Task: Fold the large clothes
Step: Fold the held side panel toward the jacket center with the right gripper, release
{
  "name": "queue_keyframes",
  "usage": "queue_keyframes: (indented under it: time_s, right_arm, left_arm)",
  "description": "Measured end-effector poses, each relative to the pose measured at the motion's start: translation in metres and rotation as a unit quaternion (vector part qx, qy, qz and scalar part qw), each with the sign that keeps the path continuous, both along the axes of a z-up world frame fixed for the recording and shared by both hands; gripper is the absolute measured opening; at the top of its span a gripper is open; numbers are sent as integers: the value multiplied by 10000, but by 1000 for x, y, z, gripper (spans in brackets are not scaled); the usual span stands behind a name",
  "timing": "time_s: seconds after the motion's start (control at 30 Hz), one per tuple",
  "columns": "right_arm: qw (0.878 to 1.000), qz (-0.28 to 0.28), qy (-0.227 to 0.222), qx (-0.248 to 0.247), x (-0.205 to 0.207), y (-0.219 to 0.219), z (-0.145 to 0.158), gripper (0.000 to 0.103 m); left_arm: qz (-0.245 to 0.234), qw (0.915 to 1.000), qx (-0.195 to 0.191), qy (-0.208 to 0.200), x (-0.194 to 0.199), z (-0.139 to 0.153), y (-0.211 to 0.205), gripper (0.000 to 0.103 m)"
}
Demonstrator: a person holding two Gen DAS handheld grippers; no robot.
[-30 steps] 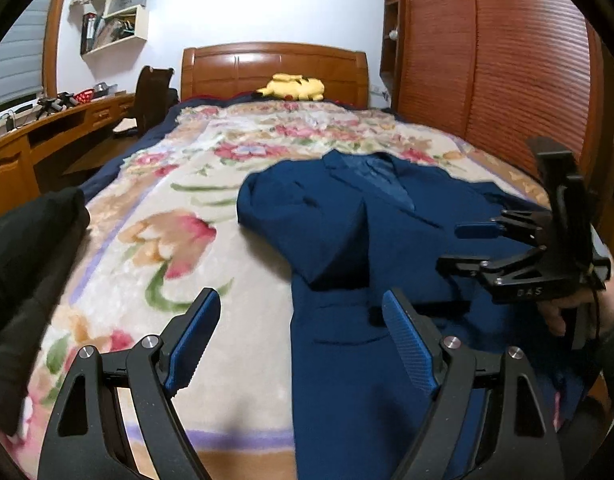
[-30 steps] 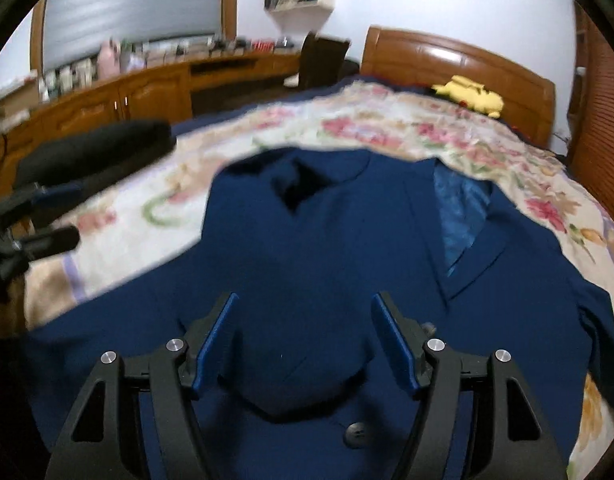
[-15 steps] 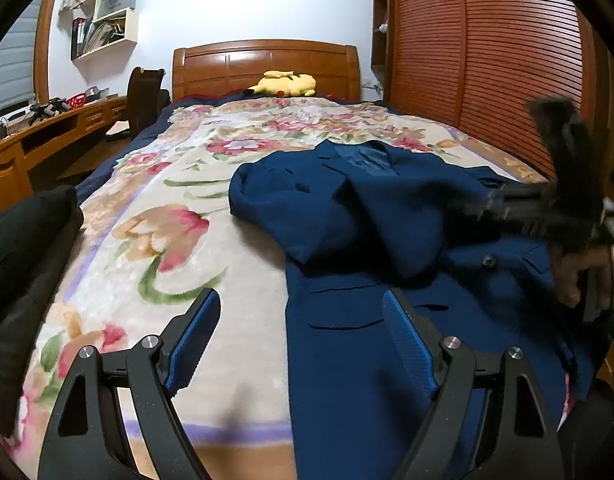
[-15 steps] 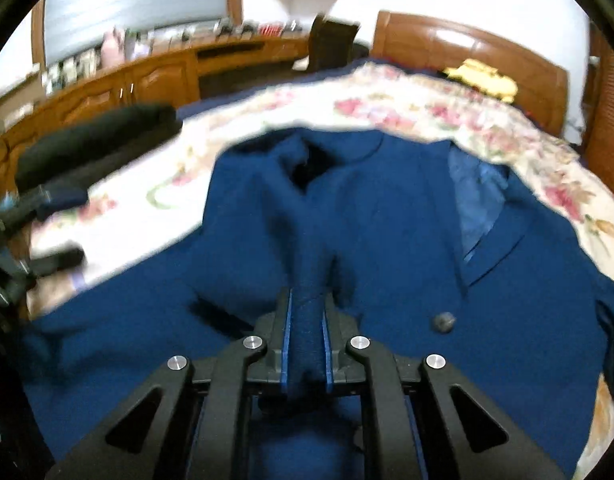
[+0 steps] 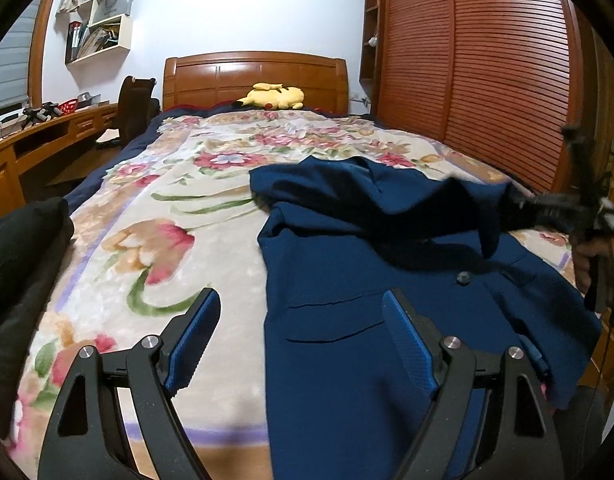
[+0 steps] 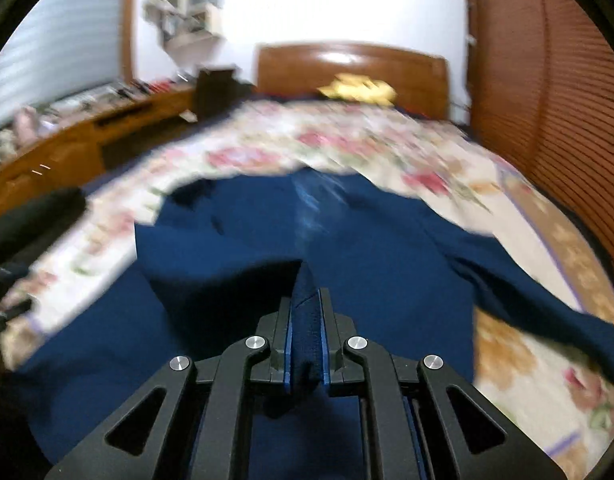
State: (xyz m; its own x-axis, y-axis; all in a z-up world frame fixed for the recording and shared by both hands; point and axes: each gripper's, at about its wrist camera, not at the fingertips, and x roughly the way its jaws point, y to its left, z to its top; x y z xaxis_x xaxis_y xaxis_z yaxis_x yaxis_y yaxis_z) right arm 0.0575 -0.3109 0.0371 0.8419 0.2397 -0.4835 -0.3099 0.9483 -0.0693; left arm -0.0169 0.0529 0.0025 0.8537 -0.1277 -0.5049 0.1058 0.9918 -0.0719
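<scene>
A navy blue suit jacket (image 5: 347,288) lies face up on the floral bedspread (image 5: 179,208). My left gripper (image 5: 303,332) is open and empty, low over the jacket's left hem near a pocket. My right gripper (image 6: 305,344) is shut on a fold of the jacket's sleeve (image 6: 305,320) and holds it lifted over the jacket's body (image 6: 367,240). In the left wrist view the right gripper (image 5: 547,204) shows blurred at the right, with the sleeve (image 5: 407,200) stretched across toward it.
A yellow plush toy (image 5: 273,97) rests by the wooden headboard (image 5: 255,76). A black garment (image 5: 19,248) lies at the bed's left edge. A wooden desk (image 5: 35,140) runs along the left. A slatted wardrobe (image 5: 487,72) stands right of the bed.
My right gripper closed on the sleeve and has pulled it up and across the jacket toward the right. My left gripper stayed open and shifted only slightly.
</scene>
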Motion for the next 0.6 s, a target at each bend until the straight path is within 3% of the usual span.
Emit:
queue_keyframes:
  time_s: [0.17, 0.27, 0.3, 0.4, 0.5, 0.6]
  right_arm:
    - [9979, -285, 586, -8, 17, -25, -32, 12]
    - [9968, -460, 650, -104, 15, -29, -40, 29]
    - [9973, -379, 623, -35, 11, -31, -41, 40]
    - [9987, -415, 298, -89, 2, -30, -26, 63]
    - [9994, -337, 1, -66, -10, -25, -16, 66]
    - [9999, -12, -11, -133, -16, -8, -25, 66]
  left_arm:
    - [-116, 9999, -18, 9, 1, 1, -6, 84]
    - [-172, 9999, 0, 10, 2, 2, -10, 84]
    - [-181, 9998, 3, 6, 2, 2, -11, 84]
    - [-202, 9998, -5, -7, 2, 3, -12, 84]
    - [-205, 9998, -4, 30, 4, 1, -15, 84]
    - [-229, 9997, 20, 76, 6, -2, -19, 84]
